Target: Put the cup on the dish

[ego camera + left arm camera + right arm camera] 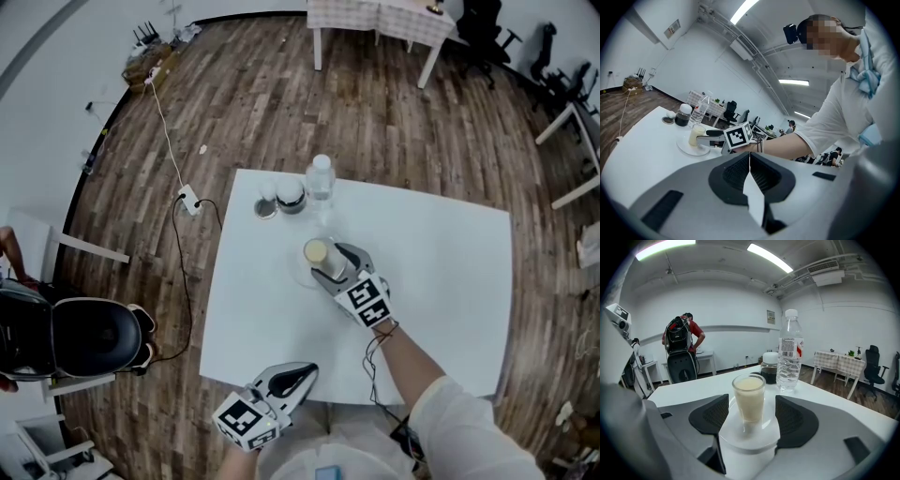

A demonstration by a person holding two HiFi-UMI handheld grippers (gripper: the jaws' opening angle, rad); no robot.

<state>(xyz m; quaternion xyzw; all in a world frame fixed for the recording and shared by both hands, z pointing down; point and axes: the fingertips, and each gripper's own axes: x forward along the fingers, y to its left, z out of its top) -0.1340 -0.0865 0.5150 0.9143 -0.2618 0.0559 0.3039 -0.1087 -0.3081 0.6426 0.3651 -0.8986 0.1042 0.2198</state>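
Note:
A clear cup (317,251) of milky liquid stands upright on the round white dish (302,276) in the middle of the white table (450,281). My right gripper (330,262) is open, one jaw on each side of the cup (749,397), with a small gap on both sides. The dish (750,439) lies between and under the jaws of the right gripper (750,414). My left gripper (302,374) hovers at the table's front edge, shut on nothing. From the left gripper (750,172) I see the cup (697,135), the dish (688,147) and the right gripper (711,133).
Behind the dish stand a water bottle (321,178), a jar of dark liquid (291,197) and a loose lid (266,208). The bottle (789,352) and the jar (769,367) are just beyond the cup. A chair (84,337) and a cable lie left of the table.

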